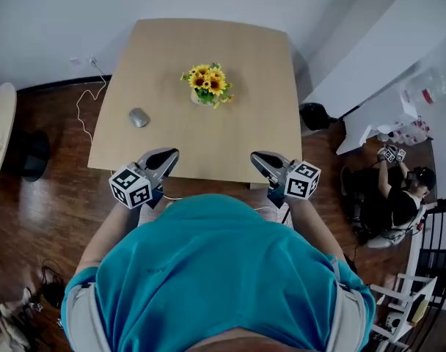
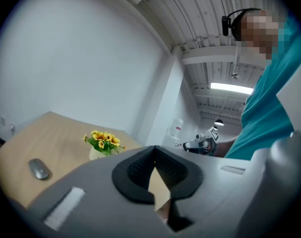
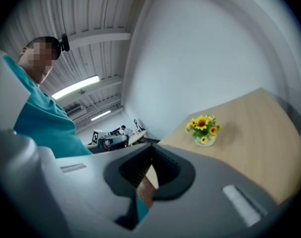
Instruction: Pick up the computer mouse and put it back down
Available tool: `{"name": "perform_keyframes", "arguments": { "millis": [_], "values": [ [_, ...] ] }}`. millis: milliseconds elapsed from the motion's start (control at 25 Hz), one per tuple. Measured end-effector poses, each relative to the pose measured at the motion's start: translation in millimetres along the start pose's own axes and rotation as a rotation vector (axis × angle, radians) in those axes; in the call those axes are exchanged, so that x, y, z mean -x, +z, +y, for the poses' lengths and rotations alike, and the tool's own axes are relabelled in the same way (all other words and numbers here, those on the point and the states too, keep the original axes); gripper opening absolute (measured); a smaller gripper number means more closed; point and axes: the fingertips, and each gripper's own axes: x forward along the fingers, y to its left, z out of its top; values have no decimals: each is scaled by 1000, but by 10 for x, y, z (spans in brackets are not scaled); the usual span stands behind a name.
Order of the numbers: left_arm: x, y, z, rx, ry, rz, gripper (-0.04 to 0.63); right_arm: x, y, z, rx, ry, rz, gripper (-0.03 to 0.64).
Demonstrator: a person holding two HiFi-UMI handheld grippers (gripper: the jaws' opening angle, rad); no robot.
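At the near edge of the light wooden desk, the left gripper and right gripper are held with jaws closed, empty. Farther in, left of centre, the grey oval computer mouse is seen, its long axis roughly near-to-far; the left gripper is judged nearer.

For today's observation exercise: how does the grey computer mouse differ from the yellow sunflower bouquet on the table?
The grey oval computer mouse lies flat; the yellow sunflower bouquet in its pale vase stands upright. The mouse is near the left edge of the light wooden table, the bouquet nearer its middle. Both rest on it untouched.
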Motion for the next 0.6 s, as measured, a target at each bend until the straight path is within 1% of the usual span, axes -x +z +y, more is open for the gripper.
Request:
{"name": "perform_keyframes", "arguments": {
  "millis": [80, 120, 200, 320, 400, 480, 600],
  "values": [
    [-296, -127, -288, 60, 35, -23, 3, 453, 9, -131, -3, 11, 9, 2],
    [-455, -188, -456, 84, 39, -33, 5, 682, 20, -199, -3, 16, 16, 2],
    [-761, -297, -747, 104, 33, -28, 5, 1063, 20, -377, -13, 4, 31, 2],
    [-1063, -345, -1086, 96, 12, -6, 5, 1430, -90, -590, -65, -22, 29, 2],
    [-1194, -327, -1239, 63, -6, 6, 5, 1558, -167, -677, -85, -32, 33, 2],
    [-1275, -321, -1311, 35, -36, 16, 5, 1589, -202, -741, -87, -51, 43, 2],
    [-1318, -345, -1297, 44, -84, 11, 5, 1521, -175, -789, -81, -94, 53, 2]
  ]
}}
